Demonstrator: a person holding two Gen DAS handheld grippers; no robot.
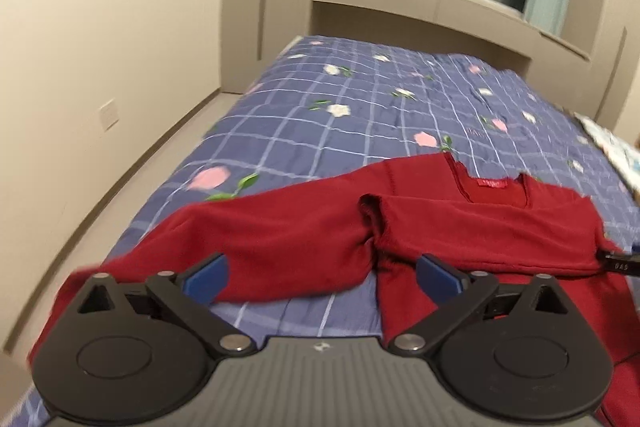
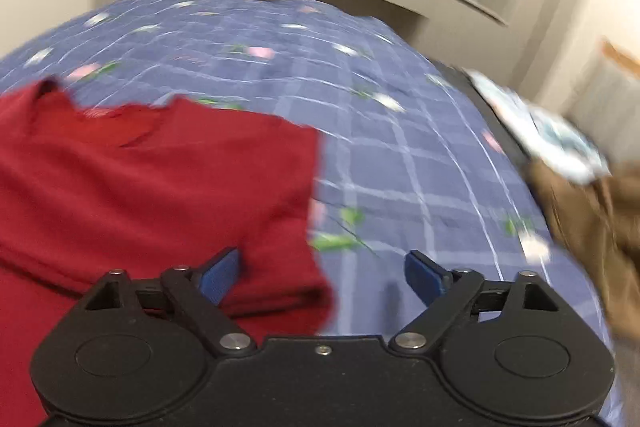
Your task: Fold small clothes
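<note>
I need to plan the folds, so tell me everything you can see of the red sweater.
The red sweater is dark red, soft knit-looking fabric, lying front-up on the blue checked bedspread. Neckline with a red label faces the window. One long sleeve stretches sideways; the other side appears already folded in. Both grippers are open, neither gripping it.

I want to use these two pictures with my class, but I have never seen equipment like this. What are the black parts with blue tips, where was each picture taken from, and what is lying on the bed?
Each picture comes from a camera on a hand-held tool that a person carries, one per hand. The black parts are its gripper, the blue tips its pads. The left gripper and the right gripper are both open and hold nothing. On the blue checked floral bedspread lies a red long-sleeved top, with one sleeve stretched out sideways. The right view is blurred; it also shows something brown at the bed's edge.
</note>
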